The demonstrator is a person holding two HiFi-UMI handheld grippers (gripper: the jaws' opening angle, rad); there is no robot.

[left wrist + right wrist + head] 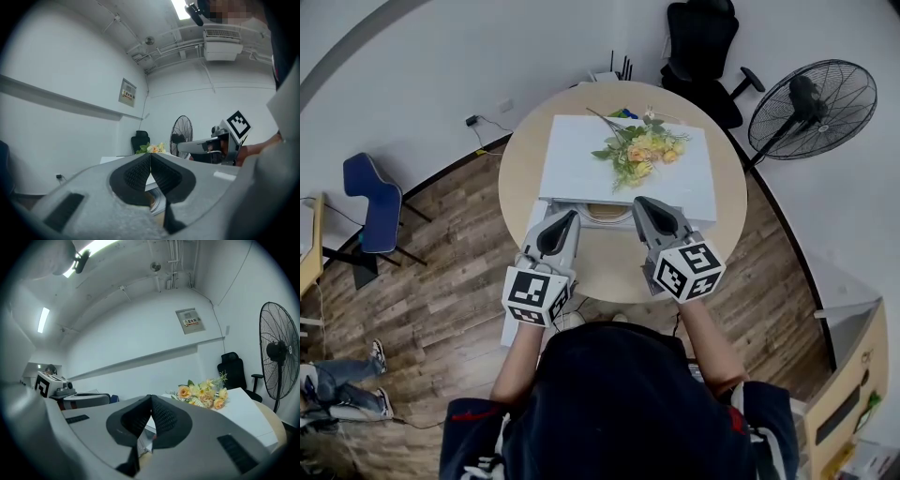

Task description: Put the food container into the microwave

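**Head view.** Grey plastic left gripper [572, 217]: jaws closed tip to tip, holding nothing, tip at the front of the white box-shaped microwave [628, 173]. Grey plastic right gripper [639, 202]: jaws likewise closed and empty, tip at the same front. Pale round-rimmed food container [605, 216]: in the microwave's front opening, between the two tips; contents not discernible. Bunch of yellow flowers [639, 150]: lying on the microwave's top. Round wooden table [609, 267]: bears the microwave.

**Left gripper view.** left gripper [150, 157]: ribbed black pads meet, nothing between. Curved rim of the food container [157, 204] just below. right gripper [183, 146] alongside.

**Right gripper view.** right gripper [150, 398]: pads pressed together, nothing held. flowers [201, 394] beyond.
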